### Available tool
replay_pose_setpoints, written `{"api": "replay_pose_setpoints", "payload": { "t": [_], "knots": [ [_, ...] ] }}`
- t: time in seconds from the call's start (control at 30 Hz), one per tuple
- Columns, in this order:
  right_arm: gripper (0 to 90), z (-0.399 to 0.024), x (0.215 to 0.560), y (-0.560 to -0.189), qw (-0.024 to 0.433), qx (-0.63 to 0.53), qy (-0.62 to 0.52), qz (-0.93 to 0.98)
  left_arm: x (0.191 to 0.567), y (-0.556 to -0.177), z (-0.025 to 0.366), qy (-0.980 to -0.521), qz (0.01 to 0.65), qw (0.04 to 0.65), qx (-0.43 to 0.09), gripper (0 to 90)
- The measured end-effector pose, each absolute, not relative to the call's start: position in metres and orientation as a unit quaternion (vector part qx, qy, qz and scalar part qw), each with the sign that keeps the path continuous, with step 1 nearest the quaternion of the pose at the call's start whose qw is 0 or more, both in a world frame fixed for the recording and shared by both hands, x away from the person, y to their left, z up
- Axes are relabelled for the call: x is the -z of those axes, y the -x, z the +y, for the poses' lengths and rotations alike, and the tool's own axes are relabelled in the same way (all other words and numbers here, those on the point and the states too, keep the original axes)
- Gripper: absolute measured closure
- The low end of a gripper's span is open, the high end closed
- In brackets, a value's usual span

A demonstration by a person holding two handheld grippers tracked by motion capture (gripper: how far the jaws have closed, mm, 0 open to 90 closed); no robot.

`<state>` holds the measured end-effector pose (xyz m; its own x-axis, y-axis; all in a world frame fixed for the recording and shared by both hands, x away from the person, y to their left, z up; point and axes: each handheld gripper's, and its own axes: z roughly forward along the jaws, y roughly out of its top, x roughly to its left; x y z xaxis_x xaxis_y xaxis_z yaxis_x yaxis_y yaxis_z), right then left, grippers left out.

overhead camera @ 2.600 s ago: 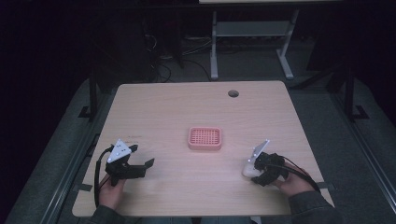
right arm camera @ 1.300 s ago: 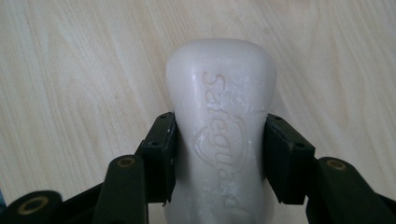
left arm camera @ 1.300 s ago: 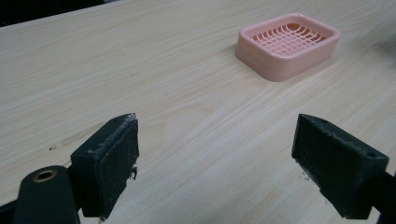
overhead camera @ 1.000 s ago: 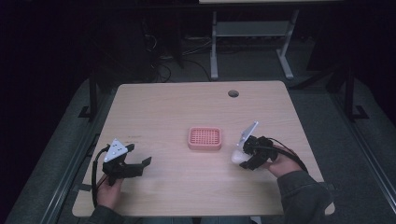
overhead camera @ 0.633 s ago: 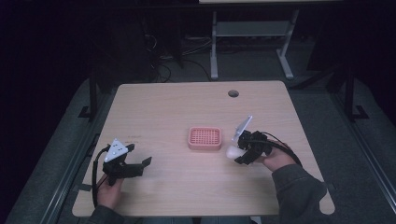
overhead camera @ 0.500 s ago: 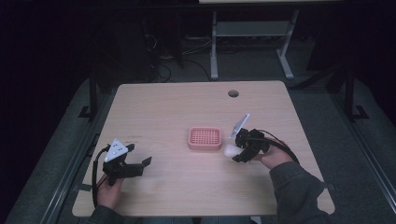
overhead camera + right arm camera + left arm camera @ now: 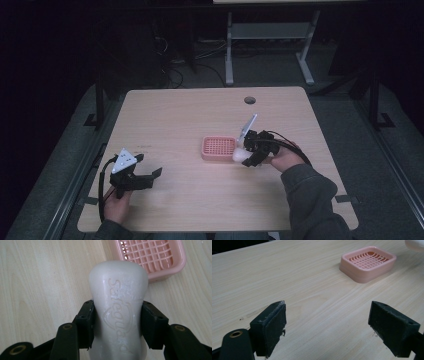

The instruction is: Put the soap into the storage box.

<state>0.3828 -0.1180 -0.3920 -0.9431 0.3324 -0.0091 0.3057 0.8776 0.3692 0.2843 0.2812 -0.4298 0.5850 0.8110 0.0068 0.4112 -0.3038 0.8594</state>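
Now the soap bar [image 7: 117,312] sits clamped in the right claw [image 7: 117,323].

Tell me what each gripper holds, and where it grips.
The right gripper clamps a white bar of soap across its sides, near the end closest to the hand. The left gripper is open and holds nothing.

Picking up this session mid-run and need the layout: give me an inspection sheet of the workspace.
Surface: light wooden table, round hole near the far edge.
Job's things: white soap bar clamped in the right tool beside the pink soap dish, not yet in it.
Clutter: nothing seen.
Grippers: left tool open, holding nothing, near the table's front left.
Cables: black cable loops over the right hand.
Surroundings: dark floor, table legs behind.
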Motion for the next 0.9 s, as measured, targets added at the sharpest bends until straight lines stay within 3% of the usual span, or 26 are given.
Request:
{"api": "replay_pose_setpoints", "payload": {
  "t": [0.9],
  "knots": [
    [49.1, -0.074, 0.396, -0.417, 0.024, -0.180, -0.138, 0.974, 0.430, -0.285, 0.283, -0.772, 0.398, 0.442, -0.224, 14.6]
  ]
}}
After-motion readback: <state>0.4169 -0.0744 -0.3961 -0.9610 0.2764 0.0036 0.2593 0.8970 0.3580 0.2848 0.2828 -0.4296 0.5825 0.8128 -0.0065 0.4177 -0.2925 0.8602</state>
